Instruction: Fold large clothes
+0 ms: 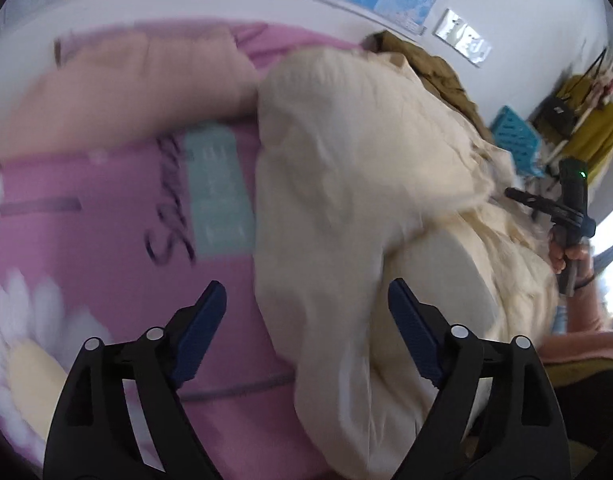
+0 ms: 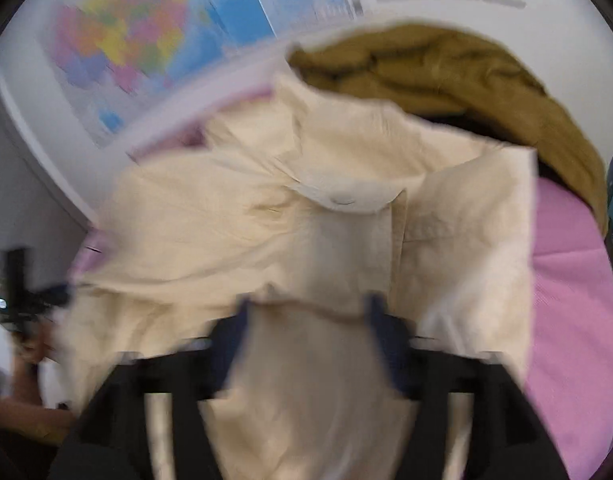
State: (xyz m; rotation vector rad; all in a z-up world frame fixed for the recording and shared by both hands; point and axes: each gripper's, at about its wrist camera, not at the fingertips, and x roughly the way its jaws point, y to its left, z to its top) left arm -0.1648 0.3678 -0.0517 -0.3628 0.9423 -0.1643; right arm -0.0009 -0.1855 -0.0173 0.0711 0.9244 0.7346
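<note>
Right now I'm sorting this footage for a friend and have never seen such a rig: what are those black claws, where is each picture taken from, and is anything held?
The claws are hand-held two-finger grippers, one in each of a person's hands, each carrying a camera that looks along its fingers. The left gripper is open over a pink bedcover, beside a cream garment. The right gripper is also open; cream cloth lies between its fingers, but they do not look clamped on it. An olive garment is heaped behind. Both pictures are blurred.
</note>
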